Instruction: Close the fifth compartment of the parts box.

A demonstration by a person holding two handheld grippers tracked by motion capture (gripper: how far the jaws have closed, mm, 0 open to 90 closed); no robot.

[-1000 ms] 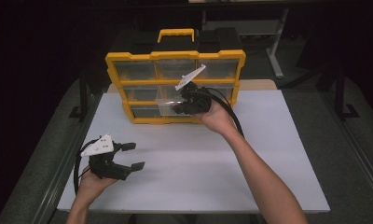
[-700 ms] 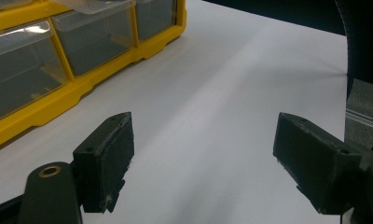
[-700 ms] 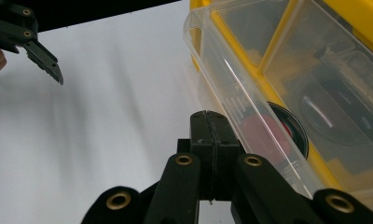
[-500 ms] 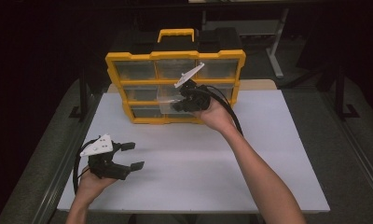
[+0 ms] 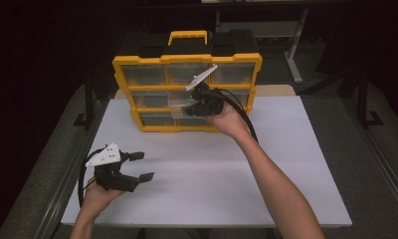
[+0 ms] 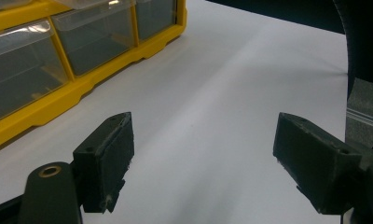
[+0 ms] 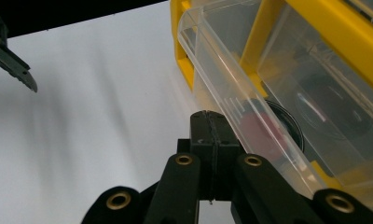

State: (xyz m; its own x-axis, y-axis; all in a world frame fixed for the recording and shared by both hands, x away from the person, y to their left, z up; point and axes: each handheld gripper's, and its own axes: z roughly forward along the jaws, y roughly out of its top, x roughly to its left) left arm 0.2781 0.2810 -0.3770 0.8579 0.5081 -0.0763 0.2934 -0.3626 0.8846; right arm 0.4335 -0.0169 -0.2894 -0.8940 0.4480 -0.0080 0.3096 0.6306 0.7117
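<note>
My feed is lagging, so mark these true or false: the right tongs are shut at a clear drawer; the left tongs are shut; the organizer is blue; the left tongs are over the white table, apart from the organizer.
1. The right tongs are shut at a clear drawer: true.
2. The left tongs are shut: false, the jaws stand wide open with nothing between them.
3. The organizer is blue: false, its frame is yellow.
4. The left tongs are over the white table, apart from the organizer: true.
</note>
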